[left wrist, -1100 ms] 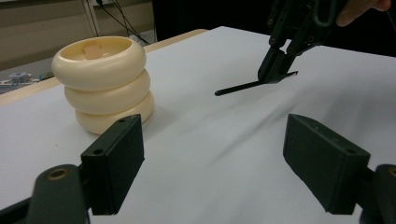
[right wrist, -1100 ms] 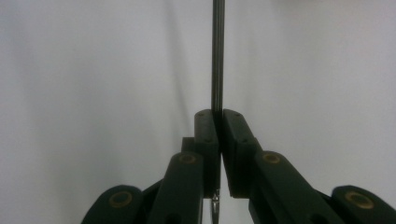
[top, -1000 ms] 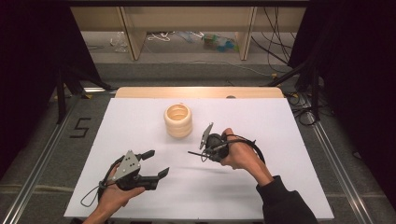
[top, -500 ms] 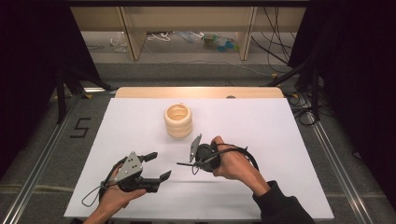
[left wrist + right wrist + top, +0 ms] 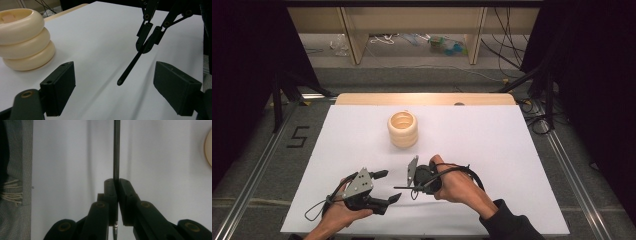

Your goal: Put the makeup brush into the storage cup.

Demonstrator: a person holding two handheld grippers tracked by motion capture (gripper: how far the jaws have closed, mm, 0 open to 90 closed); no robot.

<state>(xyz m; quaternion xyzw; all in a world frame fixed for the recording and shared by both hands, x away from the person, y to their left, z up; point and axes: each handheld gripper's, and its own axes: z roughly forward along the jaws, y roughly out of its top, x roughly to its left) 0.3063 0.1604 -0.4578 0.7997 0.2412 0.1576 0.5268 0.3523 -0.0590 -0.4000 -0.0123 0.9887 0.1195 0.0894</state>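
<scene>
1. You have the thin black rod (image 5: 116, 147) pinched in your right claw (image 5: 411, 183). Its jaws are pressed together on the rod, which runs straight out ahead of them in the right gripper view.

2. That much of the job looks done, judging from the grip: the rod is off the white tabletop (image 5: 492, 145) and carried in the air. Its free tip (image 5: 120, 82) hangs above the sheet between the two jaws of your left claw (image 5: 113, 92), touching neither.

3. What is left, as far as I can judge, is the hand-over or placement. The rod is not yet gripped by the left claw, and it is not at the stack of cream rings (image 5: 402, 129) either.

4. Your left claw stands wide open with nothing in it. In the high view it (image 5: 384, 187) sits near the front edge of the tabletop and points toward the right claw.

5. Your right hand (image 5: 457, 184) is laid on its side, wrist turned so the rod points leftward across the tabletop, roughly level. Your left hand (image 5: 343, 212) cups its gripper from below, grey plate (image 5: 357, 182) uppermost.

6. The ring stack stands upright toward the middle of the tabletop, well apart from both claws. In the left gripper view it (image 5: 23, 40) sits off to the left.
</scene>
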